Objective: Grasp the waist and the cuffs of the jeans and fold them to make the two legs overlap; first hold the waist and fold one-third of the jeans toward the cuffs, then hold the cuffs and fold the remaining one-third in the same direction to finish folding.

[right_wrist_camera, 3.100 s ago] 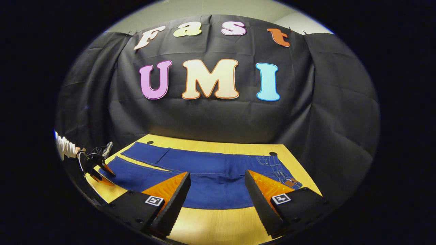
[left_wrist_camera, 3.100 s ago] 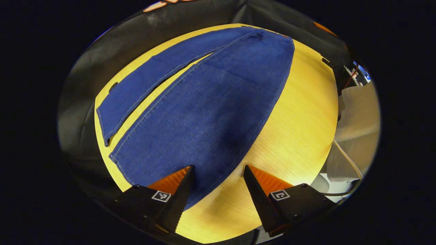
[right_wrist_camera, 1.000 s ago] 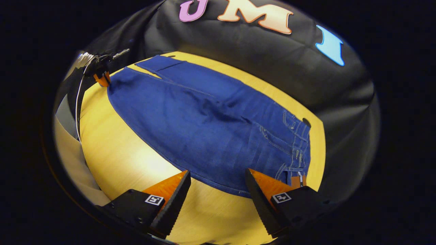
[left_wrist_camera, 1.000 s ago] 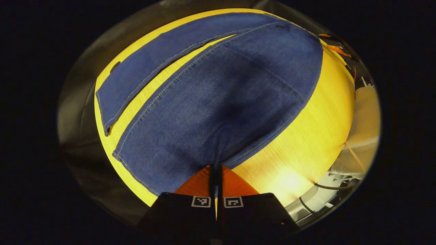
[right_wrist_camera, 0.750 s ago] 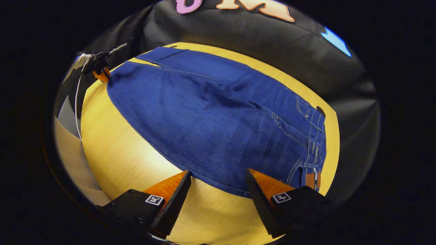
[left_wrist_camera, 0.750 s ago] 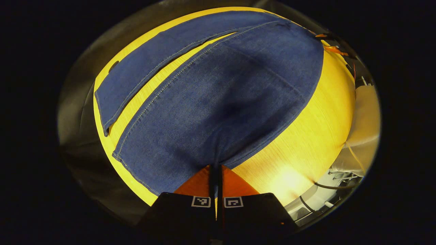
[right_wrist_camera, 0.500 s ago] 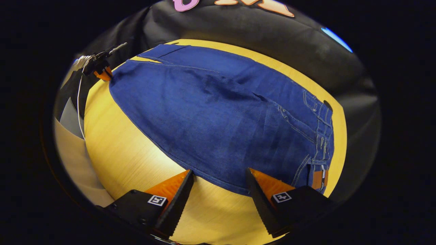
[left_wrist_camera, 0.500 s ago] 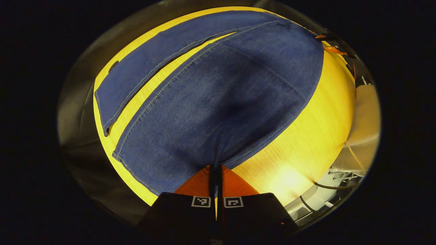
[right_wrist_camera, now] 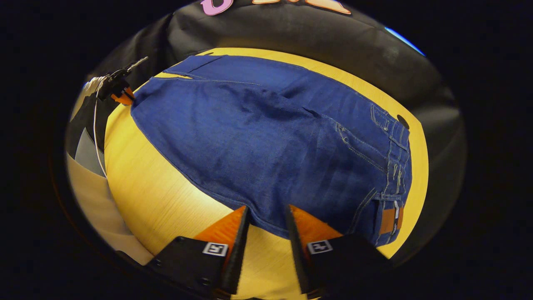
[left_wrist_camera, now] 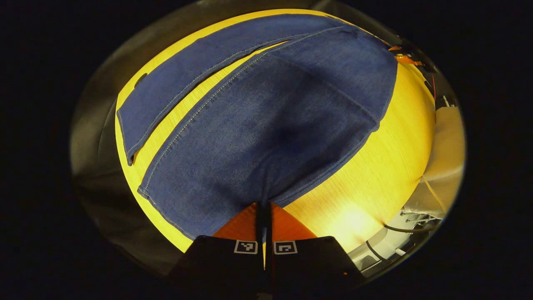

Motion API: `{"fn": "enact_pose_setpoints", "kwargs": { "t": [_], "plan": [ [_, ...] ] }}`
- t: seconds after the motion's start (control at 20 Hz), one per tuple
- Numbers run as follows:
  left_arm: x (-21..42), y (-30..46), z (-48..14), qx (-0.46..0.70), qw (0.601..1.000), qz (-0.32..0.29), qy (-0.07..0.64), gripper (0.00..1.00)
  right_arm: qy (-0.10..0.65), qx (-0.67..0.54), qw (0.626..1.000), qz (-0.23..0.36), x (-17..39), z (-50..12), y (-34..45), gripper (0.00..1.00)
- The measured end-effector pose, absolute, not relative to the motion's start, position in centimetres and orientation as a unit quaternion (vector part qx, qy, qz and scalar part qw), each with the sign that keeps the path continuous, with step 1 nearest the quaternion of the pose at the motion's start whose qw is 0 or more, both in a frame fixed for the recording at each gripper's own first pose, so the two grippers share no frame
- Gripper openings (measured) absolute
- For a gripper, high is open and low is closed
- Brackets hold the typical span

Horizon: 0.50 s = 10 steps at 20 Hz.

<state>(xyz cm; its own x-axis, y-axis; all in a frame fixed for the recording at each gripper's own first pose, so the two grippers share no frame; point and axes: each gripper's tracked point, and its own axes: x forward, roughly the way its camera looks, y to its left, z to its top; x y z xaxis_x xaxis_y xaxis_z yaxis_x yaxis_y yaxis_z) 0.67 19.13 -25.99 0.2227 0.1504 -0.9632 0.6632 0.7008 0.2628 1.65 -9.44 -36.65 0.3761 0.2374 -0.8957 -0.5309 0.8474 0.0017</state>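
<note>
Right now my left gripper (left_wrist_camera: 264,204) is clamped on the near hem of the jeans (left_wrist_camera: 266,121), which spread ahead of it across the table (left_wrist_camera: 374,179). My right gripper (right_wrist_camera: 266,216) has its fingers narrowed but still apart, straddling the jeans' edge by the waist (right_wrist_camera: 393,166); the cloth lies just ahead.
</note>
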Motion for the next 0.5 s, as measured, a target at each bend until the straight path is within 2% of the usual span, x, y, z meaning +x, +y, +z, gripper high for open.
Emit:
{"fn": "enact_pose_setpoints", "kwargs": {
  "t": [0.15,0.3,0.4,0.45,0.5],
  "plan": [
    [0.73,19.07,-26.01,0.337,0.707,-0.18,0.596,0.0,0.497,-0.147,0.82,0.24,2.96,-36.52,-9.93,0.16],
    [0.69,19.17,-25.92,0.326,0.72,-0.169,0.588,0.0,0.518,-0.097,0.823,0.211,2.68,-36.12,-9.66,0.07],
    [0.86,19.21,-25.93,0.311,0.739,-0.156,0.577,0.0,0.511,-0.091,0.831,0.197,2.82,-36.15,-9.5,0.09],
    [0.96,19.22,-25.89,0.3,0.749,-0.148,0.571,0.0,0.505,-0.1,0.836,0.191,2.85,-36.39,-9.76,0.05],
    [1.04,19.2,-25.85,0.288,0.762,-0.138,0.563,0.0,0.498,-0.109,0.841,0.183,3.01,-36.4,-9.86,0.09]
  ]
}}
